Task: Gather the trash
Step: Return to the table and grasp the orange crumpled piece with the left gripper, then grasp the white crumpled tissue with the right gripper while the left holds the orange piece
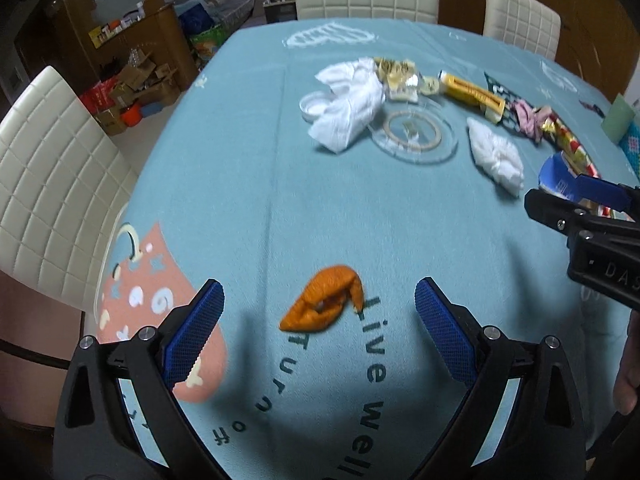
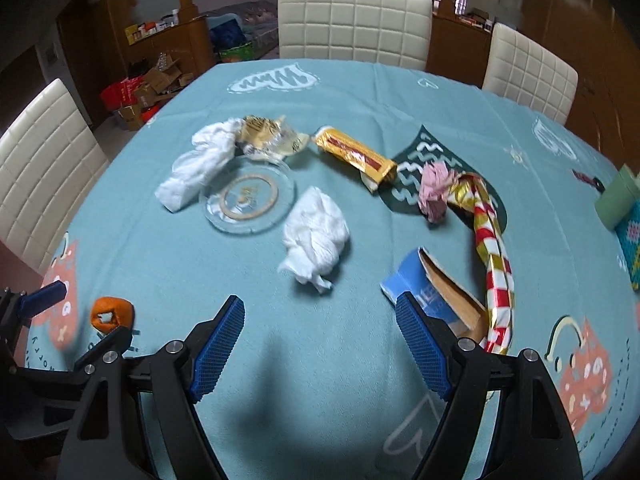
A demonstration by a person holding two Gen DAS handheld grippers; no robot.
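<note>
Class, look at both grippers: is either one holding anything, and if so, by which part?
Nothing is held. The left gripper is open over the orange peel without touching it; the right gripper is open over bare tablecloth.

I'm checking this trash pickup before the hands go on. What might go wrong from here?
1. The orange peel lies between the open left gripper fingers but looks flat and curled; a close may pinch the tablecloth.
2. The glass dish touches a white tissue; pulling that could drag it.
3. The right gripper is open over bare cloth beside the blue carton, so it may miss.
</note>
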